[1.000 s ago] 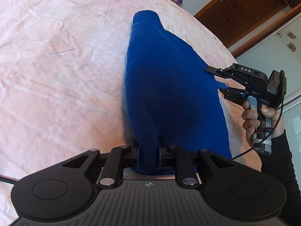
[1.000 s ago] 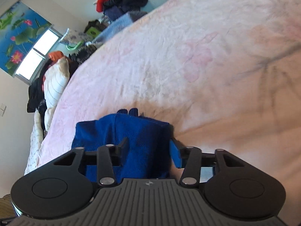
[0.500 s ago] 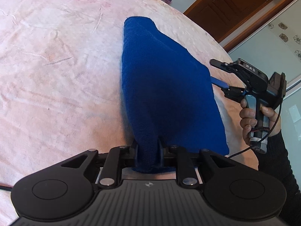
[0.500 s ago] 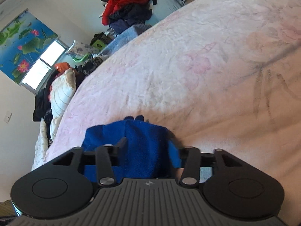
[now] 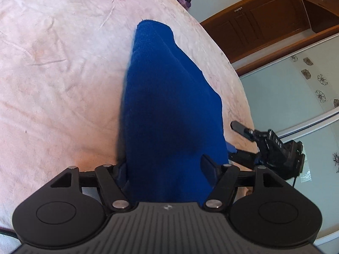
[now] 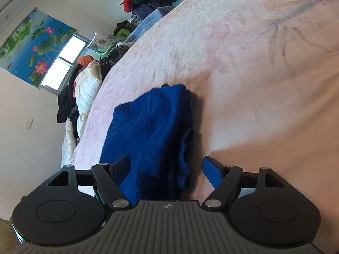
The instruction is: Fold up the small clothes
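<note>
Garment: blue knit garment (image 5: 169, 110), folded, lying on the pink bedspread (image 5: 59, 80).
Left gripper (image 5: 167, 167): fingers opening, cloth between, apparently unpinched.
Right gripper (image 6: 166, 167): fingers opening, straddling the hem.
Risk: fingers snag knit on withdrawal, undoing fold.

The garment (image 5: 169, 110) lies on the bed (image 5: 63, 74), its near end between the left gripper's (image 5: 167, 167) opening jaws. The right gripper (image 5: 235, 139) sits at its right edge, perhaps just clear.
</note>
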The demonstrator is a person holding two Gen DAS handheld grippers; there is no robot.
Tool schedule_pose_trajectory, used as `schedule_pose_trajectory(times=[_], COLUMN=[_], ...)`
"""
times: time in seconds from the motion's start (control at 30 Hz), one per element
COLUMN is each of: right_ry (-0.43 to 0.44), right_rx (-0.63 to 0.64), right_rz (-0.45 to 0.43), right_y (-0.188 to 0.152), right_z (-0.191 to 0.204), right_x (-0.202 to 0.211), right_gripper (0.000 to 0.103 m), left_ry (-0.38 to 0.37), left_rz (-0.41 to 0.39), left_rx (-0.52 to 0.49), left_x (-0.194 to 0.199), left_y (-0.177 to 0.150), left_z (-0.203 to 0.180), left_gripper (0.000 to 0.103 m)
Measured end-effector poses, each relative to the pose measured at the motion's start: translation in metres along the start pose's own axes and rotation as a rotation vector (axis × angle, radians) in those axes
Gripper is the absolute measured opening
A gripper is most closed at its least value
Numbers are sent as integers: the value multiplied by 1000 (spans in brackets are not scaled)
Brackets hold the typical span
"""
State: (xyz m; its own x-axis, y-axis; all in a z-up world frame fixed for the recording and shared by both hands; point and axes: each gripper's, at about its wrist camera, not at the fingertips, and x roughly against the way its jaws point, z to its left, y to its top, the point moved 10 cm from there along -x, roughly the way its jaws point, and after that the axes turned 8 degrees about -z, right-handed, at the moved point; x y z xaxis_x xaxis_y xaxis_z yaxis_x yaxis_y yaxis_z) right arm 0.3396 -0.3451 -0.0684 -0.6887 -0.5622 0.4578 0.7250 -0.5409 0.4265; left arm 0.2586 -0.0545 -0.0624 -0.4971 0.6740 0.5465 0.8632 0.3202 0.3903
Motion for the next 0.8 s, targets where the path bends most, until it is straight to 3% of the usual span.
schedule_pose_trajectory(times=[0.13,0.23,0.27,0.3,0.33,0.4,0.57,0.8], right_ry=[108,148,135,98,57,75,74,110], right_rx=[-107,-92,-64,-51,-53,-50,-24,-12], right_rz=[37,85,97,118,162,158,127,145], right_y=[19,19,17,14,8,6,4,-20], right_z=[4,21,24,23,17,14,25,35], right_x=[-31,-57,-62,-67,-72,-72,-63,-48], right_gripper=[75,80,78,62,23,22,22,22], left_ry=[-29,-37,-25,3,34,35,24,18], left_rz=[10,32,25,25,44,59,42,59], left_rx=[37,23,9,-8,-13,13,-72,-89], left_x=[1,-5,-5,-7,-10,-13,-1,13], left_y=[-9,-20,-21,-25,-27,-29,-17,-17], left_z=[-2,-9,-9,-8,-4,1,-18,-7], left_gripper=[69,68,61,32,18,15,14,14])
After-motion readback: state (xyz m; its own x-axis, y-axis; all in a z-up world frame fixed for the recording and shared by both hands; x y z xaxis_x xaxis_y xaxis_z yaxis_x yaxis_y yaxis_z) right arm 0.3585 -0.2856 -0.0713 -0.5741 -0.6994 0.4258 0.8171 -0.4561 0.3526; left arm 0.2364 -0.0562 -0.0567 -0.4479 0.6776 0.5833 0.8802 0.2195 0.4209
